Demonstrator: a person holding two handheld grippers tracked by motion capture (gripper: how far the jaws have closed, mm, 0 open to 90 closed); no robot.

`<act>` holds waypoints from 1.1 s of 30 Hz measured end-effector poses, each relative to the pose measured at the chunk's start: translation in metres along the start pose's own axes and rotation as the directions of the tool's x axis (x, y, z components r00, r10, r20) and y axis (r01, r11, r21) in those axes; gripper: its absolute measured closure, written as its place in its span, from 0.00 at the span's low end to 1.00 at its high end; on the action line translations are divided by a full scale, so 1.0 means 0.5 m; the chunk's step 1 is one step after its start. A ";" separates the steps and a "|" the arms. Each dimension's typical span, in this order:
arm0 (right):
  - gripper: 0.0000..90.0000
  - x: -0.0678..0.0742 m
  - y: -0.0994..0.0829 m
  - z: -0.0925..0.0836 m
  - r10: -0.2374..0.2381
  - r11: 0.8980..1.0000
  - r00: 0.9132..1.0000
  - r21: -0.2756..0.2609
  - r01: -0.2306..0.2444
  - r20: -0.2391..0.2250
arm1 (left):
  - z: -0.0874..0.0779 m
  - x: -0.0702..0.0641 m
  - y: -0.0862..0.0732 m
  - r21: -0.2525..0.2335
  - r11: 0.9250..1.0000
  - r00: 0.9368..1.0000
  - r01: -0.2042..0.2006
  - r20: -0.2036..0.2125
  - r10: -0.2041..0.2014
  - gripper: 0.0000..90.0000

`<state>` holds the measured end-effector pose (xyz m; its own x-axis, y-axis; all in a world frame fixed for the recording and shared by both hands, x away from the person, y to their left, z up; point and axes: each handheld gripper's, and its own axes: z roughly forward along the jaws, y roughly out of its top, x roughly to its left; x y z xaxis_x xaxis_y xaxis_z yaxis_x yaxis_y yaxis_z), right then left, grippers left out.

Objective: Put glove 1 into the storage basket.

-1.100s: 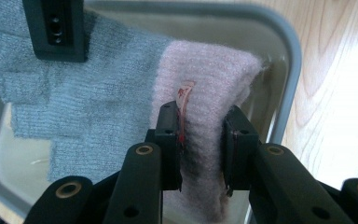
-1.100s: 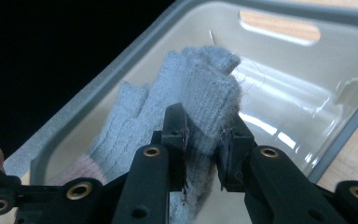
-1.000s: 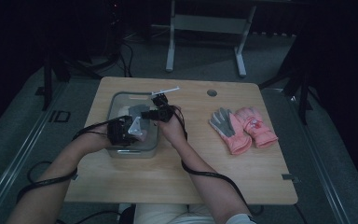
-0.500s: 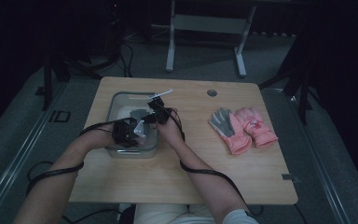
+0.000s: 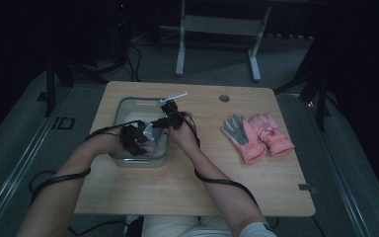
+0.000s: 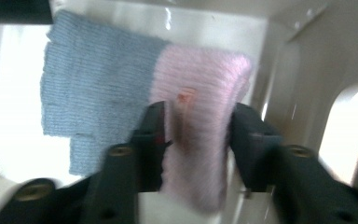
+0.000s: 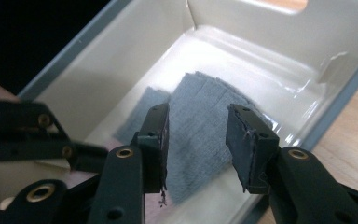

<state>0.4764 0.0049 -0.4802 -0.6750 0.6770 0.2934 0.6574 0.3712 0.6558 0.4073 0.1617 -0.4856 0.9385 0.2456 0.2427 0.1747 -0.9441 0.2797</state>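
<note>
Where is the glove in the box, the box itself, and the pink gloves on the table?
glove in the box (image 6: 121,84), left gripper view, its grey-blue knit.
box (image 5: 128,102), high view, far rim.
pink gloves (image 5: 271,136), high view, pink back.

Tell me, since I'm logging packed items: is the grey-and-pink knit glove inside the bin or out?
Inside. The knit glove lies on the floor of the bin, its walls around it.

A ribbed knit cloth, grey and pink, is seen in the glove (image 6: 135,93) inside the bin (image 7: 242,28), whose smooth plastic walls are glossy. The table (image 5: 177,192) is matt wood. The right-hand gloves (image 5: 256,136) are soft fabric.
</note>
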 end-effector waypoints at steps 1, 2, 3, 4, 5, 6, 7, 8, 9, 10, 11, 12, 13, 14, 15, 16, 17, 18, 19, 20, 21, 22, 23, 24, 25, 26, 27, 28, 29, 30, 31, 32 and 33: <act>0.65 0.000 0.001 -0.006 -0.001 1.000 1.000 -0.007 0.001 -0.002 | -0.006 0.000 0.001 -0.001 1.000 1.000 0.001 0.000 -0.001 0.60; 0.65 0.000 0.002 -0.011 -0.001 1.000 1.000 -0.013 0.001 -0.005 | -0.012 0.000 0.002 -0.003 1.000 1.000 0.009 -0.011 -0.009 0.60; 0.65 0.000 0.002 -0.017 -0.001 1.000 1.000 -0.020 0.001 -0.006 | -0.020 0.001 0.003 -0.011 1.000 1.000 0.020 -0.018 -0.020 0.58; 0.65 0.001 0.003 -0.023 -0.003 1.000 1.000 -0.026 0.002 -0.007 | -0.028 0.002 0.004 -0.020 0.999 0.999 0.027 -0.025 -0.027 0.58; 0.65 0.001 0.003 -0.028 -0.004 1.000 1.000 -0.030 0.004 -0.009 | -0.037 0.003 0.004 -0.034 0.999 0.999 0.034 -0.035 -0.035 0.58; 0.65 0.000 0.004 -0.033 -0.002 0.999 1.000 -0.035 0.001 -0.013 | -0.045 0.005 0.005 -0.039 0.998 0.998 0.045 -0.043 -0.047 0.58; 0.65 0.001 0.004 -0.039 0.000 0.999 1.000 -0.042 -0.001 -0.015 | -0.052 0.006 0.006 -0.043 0.997 0.997 0.056 -0.049 -0.058 0.58; 0.65 0.001 0.005 -0.045 -0.003 0.999 1.000 -0.049 0.002 -0.013 | -0.059 0.007 0.007 -0.047 0.997 0.996 0.066 -0.056 -0.068 0.58; 0.65 0.001 0.005 -0.051 -0.004 0.999 1.000 -0.053 0.003 -0.018 | -0.066 0.008 0.008 -0.052 0.996 0.995 0.073 -0.060 -0.076 0.59; 0.65 0.002 0.006 -0.057 -0.006 0.998 1.000 -0.057 0.005 -0.018 | -0.072 0.008 0.010 -0.056 0.995 0.995 0.078 -0.059 -0.082 0.59; 0.65 0.002 0.006 -0.062 -0.009 0.998 1.000 -0.062 0.008 -0.018 | -0.079 0.007 0.012 -0.063 0.994 0.994 0.084 -0.059 -0.087 0.59; 0.65 0.003 0.005 -0.068 -0.007 0.998 1.000 -0.066 0.006 -0.020 | -0.085 0.007 0.013 -0.074 0.993 0.994 0.091 -0.053 -0.095 0.59; 0.65 0.002 0.003 -0.073 -0.012 0.997 1.000 -0.071 0.011 -0.022 | -0.091 0.005 0.016 -0.083 0.992 0.993 0.095 -0.057 -0.100 0.59; 0.65 0.001 0.002 -0.078 -0.014 0.997 1.000 -0.073 0.012 -0.024 | -0.095 0.004 0.018 -0.089 0.991 0.993 0.103 -0.052 -0.107 0.59; 0.65 0.002 0.001 -0.084 -0.013 0.997 1.000 -0.074 0.011 -0.027 | -0.100 0.002 0.021 -0.096 0.990 0.993 0.101 -0.049 -0.107 0.59; 0.65 0.002 -0.001 -0.091 -0.022 0.997 0.999 -0.077 0.020 -0.027 | -0.106 -0.001 0.024 -0.106 0.989 0.993 0.101 -0.049 -0.107 0.59; 0.65 0.002 -0.003 -0.097 -0.026 0.997 0.999 -0.080 0.024 -0.028 | -0.110 -0.004 0.028 -0.116 0.988 0.993 0.104 -0.046 -0.110 0.60; 0.65 0.001 -0.006 -0.103 -0.032 0.996 0.999 -0.081 0.030 -0.027 | -0.114 -0.008 0.033 -0.127 0.986 0.993 0.104 -0.048 -0.110 0.60; 0.65 0.001 -0.009 -0.110 -0.041 0.996 0.999 -0.083 0.039 -0.021 | -0.118 -0.012 0.038 -0.139 0.985 0.993 0.105 -0.046 -0.113 0.60; 0.65 -0.001 -0.012 -0.118 -0.046 0.995 0.999 -0.085 0.045 -0.019 | -0.122 -0.016 0.044 -0.154 0.982 0.993 0.106 -0.034 -0.113 0.60; 0.65 -0.003 -0.015 -0.125 -0.050 0.995 0.999 -0.087 0.048 -0.019 | -0.126 -0.022 0.051 -0.166 0.980 0.993 0.108 -0.035 -0.115 0.60; 0.65 -0.006 -0.018 -0.133 -0.059 0.994 0.998 -0.089 0.058 -0.010 | -0.129 -0.028 0.059 -0.172 0.979 0.992 0.112 -0.039 -0.120 0.60; 0.65 -0.009 -0.021 -0.141 -0.064 0.994 0.998 -0.092 0.063 -0.003 | -0.133 -0.031 0.066 -0.193 0.974 0.991 0.120 -0.030 -0.129 0.60; 0.65 -0.013 -0.024 -0.149 -0.065 0.993 0.998 -0.096 0.064 -0.005 | -0.135 -0.035 0.073 -0.214 0.966 0.988 0.144 -0.018 -0.151 0.60; 0.66 -0.017 -0.028 -0.156 -0.066 0.993 0.998 -0.098 0.065 -0.001 | -0.135 -0.040 0.081 -0.204 0.970 0.989 0.136 -0.031 -0.145 0.60; 0.66 -0.021 -0.031 -0.163 -0.070 0.992 0.998 -0.101 0.070 0.008 | -0.133 -0.046 0.089 -0.191 0.973 0.990 0.127 -0.045 -0.137 0.60; 0.66 -0.026 -0.035 -0.168 -0.069 0.992 0.998 -0.101 0.069 0.008 | -0.130 -0.050 0.097 -0.187 0.974 0.990 0.127 -0.039 -0.136 0.60; 0.66 -0.030 -0.039 -0.173 -0.070 0.992 0.998 -0.101 0.070 0.007 | -0.126 -0.055 0.105 -0.181 0.976 0.991 0.120 -0.031 -0.127 0.59; 0.65 -0.035 -0.043 -0.178 -0.074 0.992 0.997 -0.100 0.075 0.013 | -0.122 -0.062 0.113 -0.173 0.978 0.992 0.117 -0.025 -0.123 0.57; 0.65 -0.039 -0.047 -0.183 -0.074 0.992 0.997 -0.102 0.075 0.019 | -0.119 -0.068 0.121 -0.173 0.979 0.994 0.107 -0.016 -0.112 0.55; 0.65 -0.044 -0.051 -0.187 -0.073 0.992 0.997 -0.103 0.074 0.017 | -0.116 -0.074 0.128 -0.171 0.980 0.994 0.104 -0.003 -0.107 0.52; 0.65 -0.050 -0.055 -0.192 -0.073 0.992 0.997 -0.106 0.075 0.019 | -0.114 -0.079 0.134 -0.170 0.981 0.996 0.093 0.004 -0.094 0.50; 0.66 -0.054 -0.059 -0.197 -0.072 0.991 0.997 -0.108 0.074 0.026 | -0.112 -0.082 0.139 -0.178 0.980 0.996 0.094 0.015 -0.092 0.50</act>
<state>0.4424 -0.0868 -0.4390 -0.7113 0.6651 0.2273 0.5654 0.3493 0.7472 0.3642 0.0985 -0.4243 0.9227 0.3285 0.2018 0.2060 -0.8625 0.4623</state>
